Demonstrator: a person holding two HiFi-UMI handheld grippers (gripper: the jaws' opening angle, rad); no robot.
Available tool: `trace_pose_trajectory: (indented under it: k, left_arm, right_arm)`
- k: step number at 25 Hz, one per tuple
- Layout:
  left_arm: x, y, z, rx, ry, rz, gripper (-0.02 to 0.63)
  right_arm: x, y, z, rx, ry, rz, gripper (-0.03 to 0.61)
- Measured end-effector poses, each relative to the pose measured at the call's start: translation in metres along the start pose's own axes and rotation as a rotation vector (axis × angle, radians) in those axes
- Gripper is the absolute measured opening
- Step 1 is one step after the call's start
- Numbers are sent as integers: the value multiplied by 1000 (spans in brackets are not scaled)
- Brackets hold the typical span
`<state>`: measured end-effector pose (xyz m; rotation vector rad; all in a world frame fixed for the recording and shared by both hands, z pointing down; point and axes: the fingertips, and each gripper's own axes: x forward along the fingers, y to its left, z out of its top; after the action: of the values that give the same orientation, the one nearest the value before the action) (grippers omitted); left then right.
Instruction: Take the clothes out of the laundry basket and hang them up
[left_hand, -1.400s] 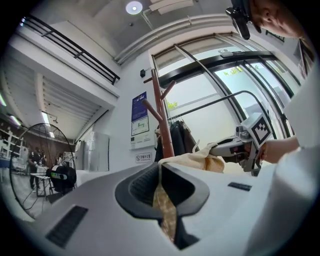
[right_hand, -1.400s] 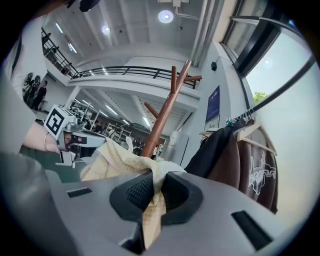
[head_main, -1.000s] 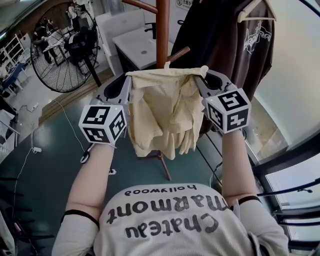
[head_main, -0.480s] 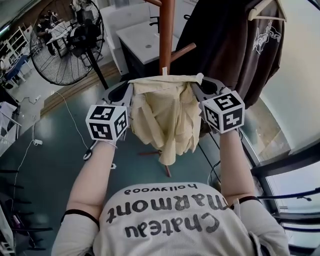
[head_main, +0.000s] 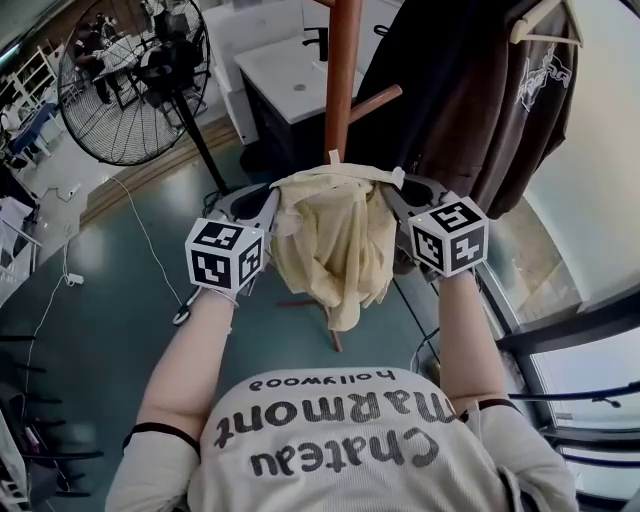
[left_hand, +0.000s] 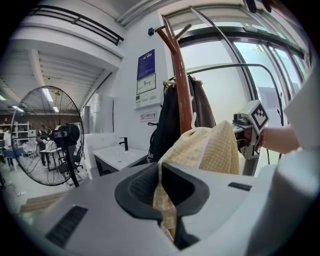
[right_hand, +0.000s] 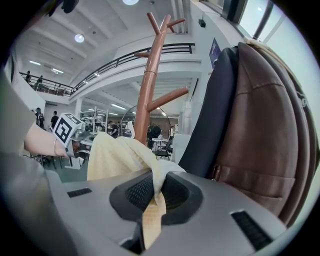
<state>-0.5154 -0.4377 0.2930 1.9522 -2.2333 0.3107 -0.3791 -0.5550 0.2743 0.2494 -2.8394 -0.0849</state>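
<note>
- nearest the camera is the person's pale printed t-shirt (head_main: 330, 440), with both bare forearms (head_main: 185, 350) reaching forward from it
- the left hand-held gripper (head_main: 265, 205) has its marker cube turned up toward the head view; its jaws are pressed together on one top corner of the pale yellow garment (head_main: 335, 240), and the left gripper view shows a strip of checked cloth pinched between the pads
- the right hand-held gripper (head_main: 392, 195) is clamped the same way on the other top corner, with cloth trapped between its pads
- the garment is held in the air between the two grippers, its top edge bunched between them and the rest hanging in loose folds above the teal floor (head_main: 110, 300)
- just behind the cloth stands the pole of a wooden coat stand (head_main: 342, 70), with a peg (head_main: 378, 103) angled out to the right
- right of the stand hang a dark jacket (head_main: 430, 90) and a brown top (head_main: 530, 110) on a wooden hanger (head_main: 545, 20)
- farther back are a white worktop (head_main: 285, 80) with a black tap (head_main: 318, 40), and a large floor fan (head_main: 125, 85) at far left
</note>
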Motion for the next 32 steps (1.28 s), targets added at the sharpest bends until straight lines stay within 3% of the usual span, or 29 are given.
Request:
trace_pose_trajectory:
  k: [9, 21, 23, 27, 32]
  left_arm:
    - [2, -18, -28, -6, 52, -50, 26]
    - [1, -25, -32, -63, -44, -85, 32]
    - [-1, -23, -32, -77, -50, -85, 58]
    - [-9, -12, -34, -138, -67, -73, 168]
    - [-22, -4, -25, -173, -116, -65, 183]
  right_arm:
    - [11, 12, -25, 33, 45, 43, 37]
    - [27, 28, -43, 178, 19, 104, 37]
    - [27, 28, -43, 196, 7, 105, 37]
    - [27, 30, -44, 217, -5, 108, 37]
    - [27, 28, -45, 259, -21, 95, 38]
